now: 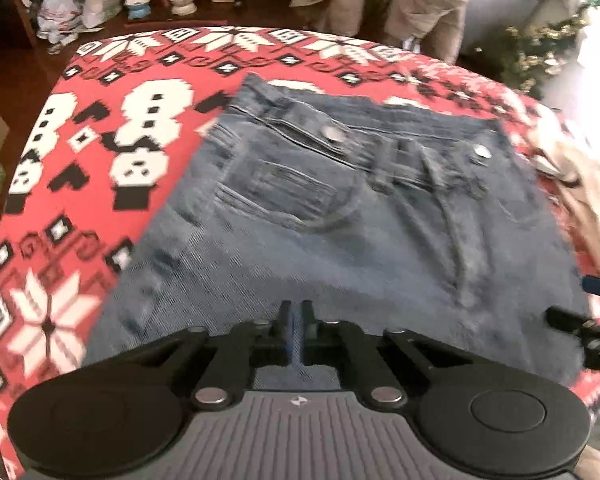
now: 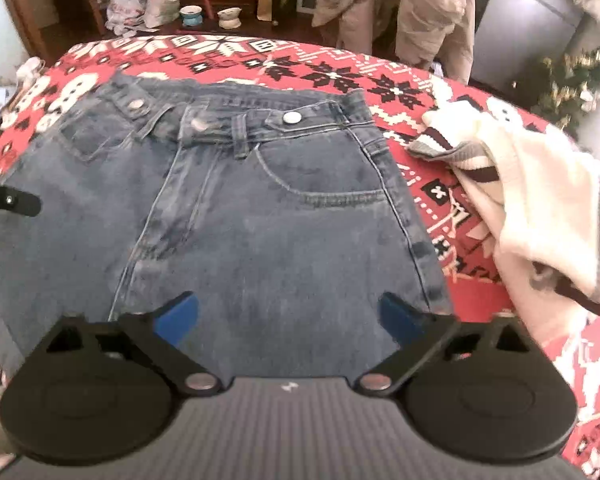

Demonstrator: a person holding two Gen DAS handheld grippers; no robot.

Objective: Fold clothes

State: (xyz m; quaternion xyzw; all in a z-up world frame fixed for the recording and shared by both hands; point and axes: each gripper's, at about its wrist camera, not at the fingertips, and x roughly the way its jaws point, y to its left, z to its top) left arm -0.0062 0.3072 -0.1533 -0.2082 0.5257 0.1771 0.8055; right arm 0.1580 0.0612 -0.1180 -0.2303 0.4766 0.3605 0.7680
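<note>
Blue jeans (image 2: 236,216) lie spread flat on the table's red snowman-patterned cloth (image 1: 80,168), waistband toward the far edge. The left hand-held gripper (image 1: 297,332) hangs over the denim with its blue pads pressed together, nothing caught between them. The right hand-held gripper (image 2: 290,316) hovers above the jeans, jaws spread wide and empty. A cream striped sweater (image 2: 540,208) sits crumpled by the right edge.

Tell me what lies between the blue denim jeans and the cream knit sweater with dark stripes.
Only the red patterned blanket shows between the blue denim jeans and the cream knit sweater; that strip is bare, seen in the right wrist view.
</note>
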